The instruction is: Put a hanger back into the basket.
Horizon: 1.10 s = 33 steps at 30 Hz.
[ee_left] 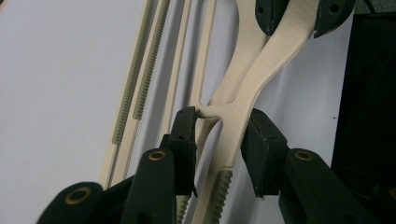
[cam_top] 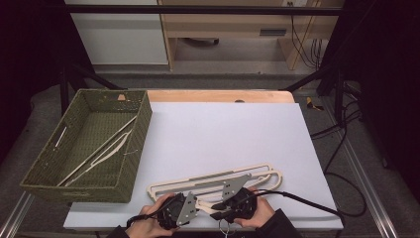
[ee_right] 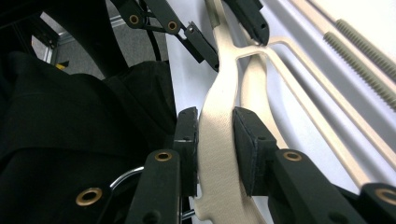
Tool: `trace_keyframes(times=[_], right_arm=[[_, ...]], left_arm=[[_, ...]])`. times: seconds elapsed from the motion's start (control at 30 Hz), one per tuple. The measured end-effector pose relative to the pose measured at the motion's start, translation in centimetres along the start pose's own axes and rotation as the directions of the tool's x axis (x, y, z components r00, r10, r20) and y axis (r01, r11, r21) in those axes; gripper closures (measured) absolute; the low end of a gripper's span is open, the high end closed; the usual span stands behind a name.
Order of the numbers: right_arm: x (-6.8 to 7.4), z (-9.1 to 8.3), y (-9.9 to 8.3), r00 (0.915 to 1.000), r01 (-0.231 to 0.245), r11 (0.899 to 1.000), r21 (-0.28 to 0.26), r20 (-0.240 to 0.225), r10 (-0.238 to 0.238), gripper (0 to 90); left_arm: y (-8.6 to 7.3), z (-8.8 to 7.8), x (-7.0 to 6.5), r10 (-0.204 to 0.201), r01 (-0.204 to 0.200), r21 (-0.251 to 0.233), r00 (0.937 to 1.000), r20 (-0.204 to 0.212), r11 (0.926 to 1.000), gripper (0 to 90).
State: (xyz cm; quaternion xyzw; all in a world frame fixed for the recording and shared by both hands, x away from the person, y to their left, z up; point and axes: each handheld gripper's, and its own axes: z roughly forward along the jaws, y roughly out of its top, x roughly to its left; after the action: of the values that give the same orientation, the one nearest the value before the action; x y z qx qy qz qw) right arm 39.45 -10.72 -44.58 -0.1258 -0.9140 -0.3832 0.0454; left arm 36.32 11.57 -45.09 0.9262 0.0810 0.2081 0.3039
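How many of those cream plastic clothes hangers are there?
3, possibly more hidden. One cream plastic clothes hanger lies in the green woven basket; two lie overlapping on the white tabletop, upper and lower, near both grippers.

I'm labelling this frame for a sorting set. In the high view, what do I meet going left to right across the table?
Green woven basket with a cream hanger inside → left gripper → right gripper → loop end of the cream hangers on the table.
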Motion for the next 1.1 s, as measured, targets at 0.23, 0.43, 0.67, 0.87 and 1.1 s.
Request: trace_keyframes(times=[0.23, 0.43, 0.67, 0.87, 1.1], right_arm=[[0.0, -0.2, 0.0, 0.9999, -0.001, 1.000, 0.000, 0.014, 0.001, 71.8], [0.1, -0.2, 0.0, 0.9999, -0.004, 1.000, 0.010, 0.015, 0.004, 71.6], [0.0, 0.1, -0.2, 0.9998, -0.013, 1.000, 0.011, 0.013, 0.013, 63.1], [-0.2, -0.7, -0.5, 0.9987, -0.039, 0.999, -0.034, 0.031, 0.040, 57.1], [-0.5, -2.4, -0.7, 0.9957, -0.052, 0.991, -0.125, 0.070, 0.061, 48.6]], left_arm=[[0.1, -0.3, 0.1, 0.006, -0.006, 0.016, 0.9998, 0.021, 0.9999, 72.7], [0.2, -0.3, -0.1, 0.016, -0.016, 0.023, 0.9997, 0.020, 0.9996, 73.7], [0.5, 0.3, -0.9, 0.034, -0.036, 0.069, 0.9990, 0.030, 0.9970, 75.3], [1.0, 0.6, -1.6, 0.022, -0.022, 0.069, 0.9998, 0.003, 0.9974, 79.2], [1.4, 0.4, -1.9, 0.005, -0.006, 0.042, 1.0000, 0.004, 0.9991, 80.1]])
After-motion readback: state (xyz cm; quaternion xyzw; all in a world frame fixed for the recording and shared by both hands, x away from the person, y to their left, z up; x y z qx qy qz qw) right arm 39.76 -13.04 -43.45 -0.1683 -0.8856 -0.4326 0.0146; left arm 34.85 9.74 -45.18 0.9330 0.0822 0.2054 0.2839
